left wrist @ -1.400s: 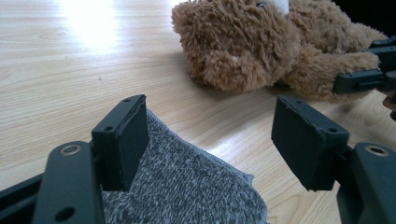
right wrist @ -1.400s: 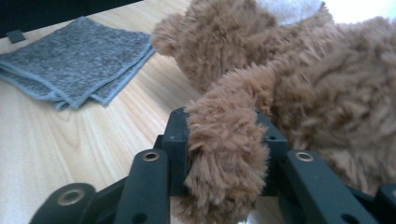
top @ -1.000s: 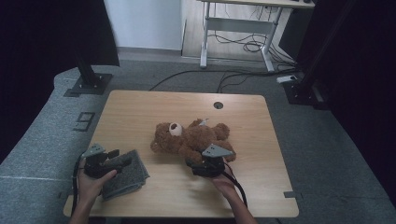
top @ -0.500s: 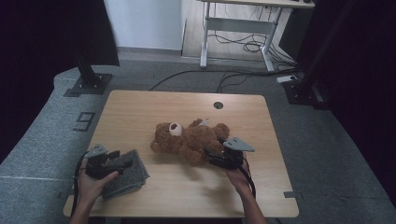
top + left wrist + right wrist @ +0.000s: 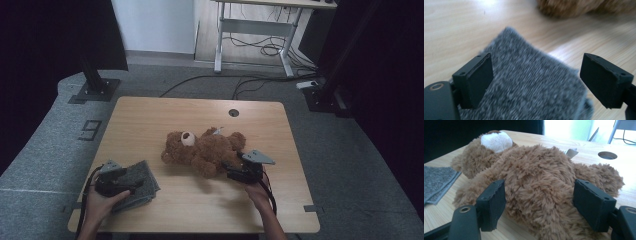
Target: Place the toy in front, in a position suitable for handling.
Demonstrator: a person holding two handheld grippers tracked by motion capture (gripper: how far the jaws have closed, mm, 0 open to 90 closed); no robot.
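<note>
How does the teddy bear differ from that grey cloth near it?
The teddy bear is brown, shaggy and bulky; the grey cloth is flat, folded and short-napped. The bear lies mid-table between the right gripper's open jaws; the cloth sits at the near left corner under the left gripper. Both are soft and rest on the wooden table.

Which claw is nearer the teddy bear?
Right. The right claw sits at the teddy bear with its jaws either side of its body; the left claw is off over the grey cloth.

The bear (image 5: 541, 185) is shaggy brown plush with a white snout. The cloth (image 5: 529, 87) is grey, nubbly knit. The surface (image 5: 150, 120) is pale, smooth, matt wood. Tool pads (image 5: 492, 203) are matt black.
</note>
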